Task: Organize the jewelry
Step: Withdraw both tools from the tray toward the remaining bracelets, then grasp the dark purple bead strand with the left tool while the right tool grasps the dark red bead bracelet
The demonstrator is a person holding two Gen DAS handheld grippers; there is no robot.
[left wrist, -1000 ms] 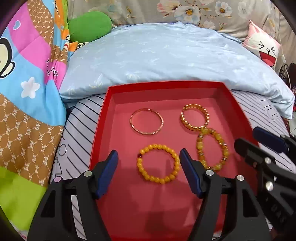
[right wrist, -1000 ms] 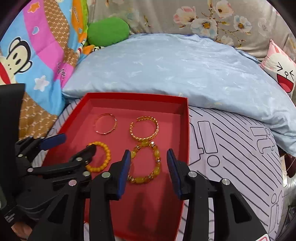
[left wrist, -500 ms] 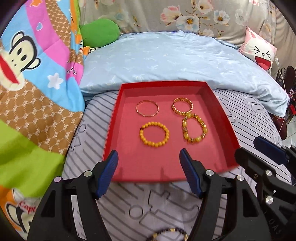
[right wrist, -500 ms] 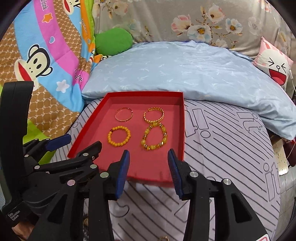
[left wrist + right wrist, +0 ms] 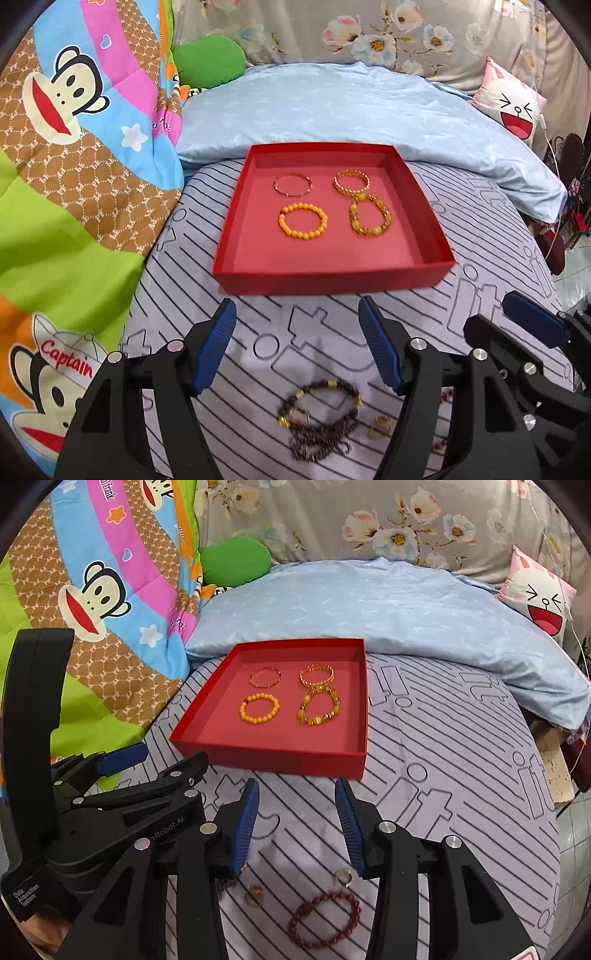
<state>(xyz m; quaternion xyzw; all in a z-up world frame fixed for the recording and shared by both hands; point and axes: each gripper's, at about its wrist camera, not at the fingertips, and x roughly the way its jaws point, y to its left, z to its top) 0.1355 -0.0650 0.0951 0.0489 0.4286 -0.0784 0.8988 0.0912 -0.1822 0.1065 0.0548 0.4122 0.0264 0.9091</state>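
Note:
A red tray [image 5: 332, 275] [image 5: 280, 760] on the striped bedsheet holds several gold and yellow bracelets: a thin bangle [image 5: 293, 184], a gold chain ring [image 5: 351, 181], a yellow bead bracelet [image 5: 303, 220] [image 5: 258, 708] and an amber bead bracelet [image 5: 370, 218] [image 5: 318, 706]. My left gripper [image 5: 297, 347] is open and empty, over the sheet in front of the tray. Below it lie a dark beaded necklace [image 5: 317, 417] and a gold ring [image 5: 380, 432]. My right gripper [image 5: 297, 823] is open and empty; under it lie a dark red bead bracelet [image 5: 325, 919] and two gold rings [image 5: 255, 895] [image 5: 345, 877].
A light blue pillow [image 5: 351, 110] lies behind the tray. A colourful monkey-print quilt [image 5: 74, 147] is heaped on the left, with a green cushion [image 5: 208, 61] and a pink face cushion [image 5: 511, 107] at the back. The bed's edge drops off at the right [image 5: 569, 812].
Both grippers have pulled back from over the tray to the sheet in front of it. Loose necklace, red bracelet and rings have come into view beneath them. Jaws unchanged.

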